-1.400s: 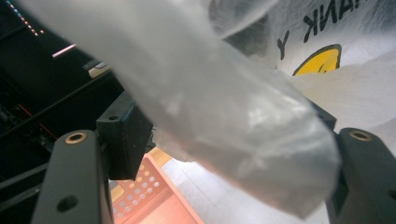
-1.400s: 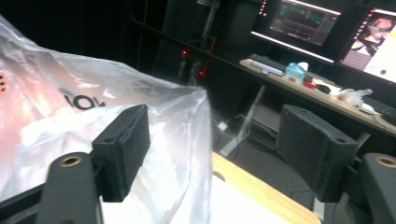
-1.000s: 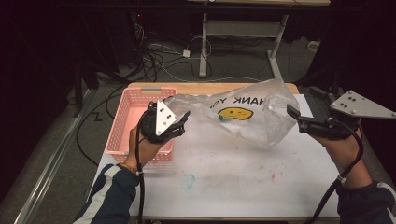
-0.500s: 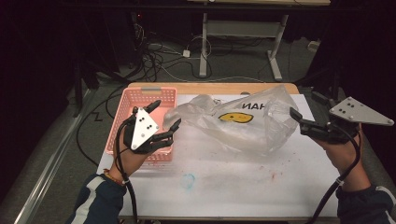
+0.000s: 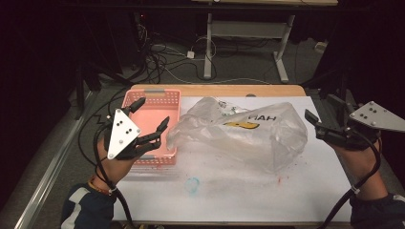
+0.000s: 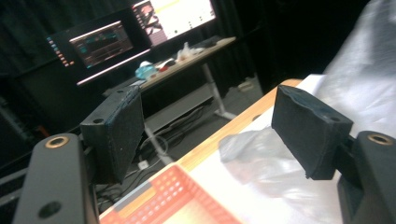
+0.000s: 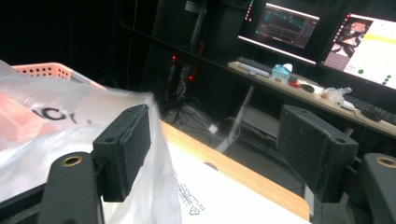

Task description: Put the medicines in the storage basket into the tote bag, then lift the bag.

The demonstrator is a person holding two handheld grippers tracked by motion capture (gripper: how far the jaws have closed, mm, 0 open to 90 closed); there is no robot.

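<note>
Your left gripper (image 5: 152, 125) hangs over the pink basket (image 5: 152, 102) with its jaws spread wide and nothing between the pads; they have just been opening further, and the space between them is bare. Past the tips of those jaws, in the left gripper view, the basket's perforated orange-pink rim (image 6: 180, 186) sits low between the two pads, and the crumpled edge of the clear plastic bag (image 6: 261, 154) lies just beyond the right-hand pad, apart from it.

The bag (image 5: 243, 131) itself lies slumped on the white table sheet (image 5: 229, 191), between your two grippers, its near end just beside the basket and its printed yellow mark and black letters facing up.

Your right gripper (image 5: 313, 125) stands off the bag's far edge, jaws also wide after having just been closing a little, and holding nothing. In the right gripper view the bag's film (image 7: 70, 121) rises behind and around the left-hand pad, while the gap between the pads looks out on the table's wooden edge (image 7: 243, 175).
</note>
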